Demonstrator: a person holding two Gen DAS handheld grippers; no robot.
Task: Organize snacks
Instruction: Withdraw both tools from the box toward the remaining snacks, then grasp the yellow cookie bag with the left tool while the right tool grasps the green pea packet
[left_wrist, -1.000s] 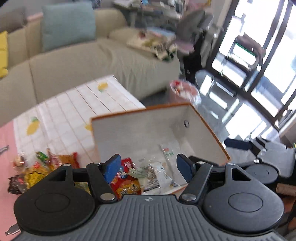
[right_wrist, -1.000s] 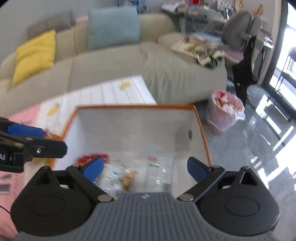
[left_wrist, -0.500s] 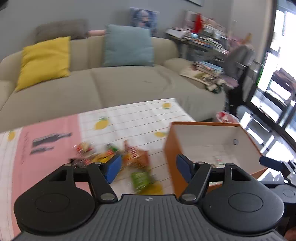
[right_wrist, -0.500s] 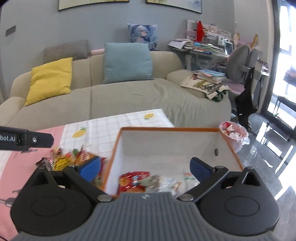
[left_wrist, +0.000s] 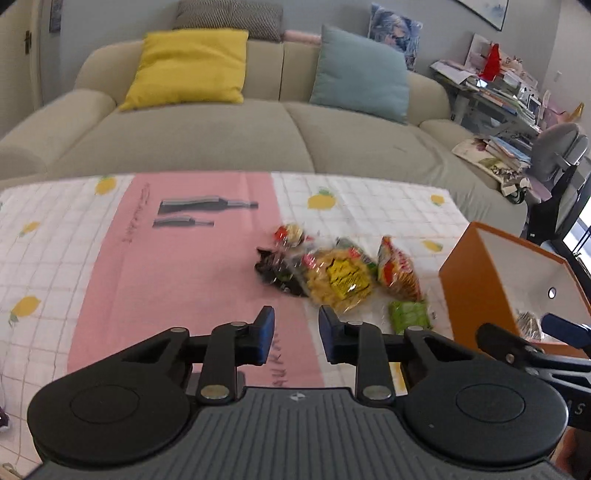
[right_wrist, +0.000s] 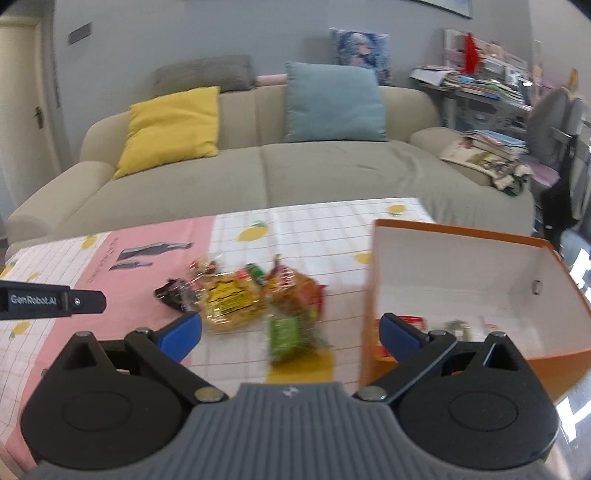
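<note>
We see the snack pile (right_wrist: 255, 299) at twelve o'clock of our wide-open, empty right gripper (right_wrist: 290, 330), nearer than our closing, empty left gripper (left_wrist: 296, 334).

A low table, under a pink and white checked lemon-print tablecloth (left_wrist: 184, 258), is carrying a loose cluster of snack packets (left_wrist: 338, 275) and, just beside them, an open orange box (right_wrist: 369, 295).

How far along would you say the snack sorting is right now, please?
Partly done: a few packets already lie inside the orange box. Nothing is in hand; the left gripper is closing on nothing, the right gripper is open. The snack pile remains on the tablecloth.
</note>
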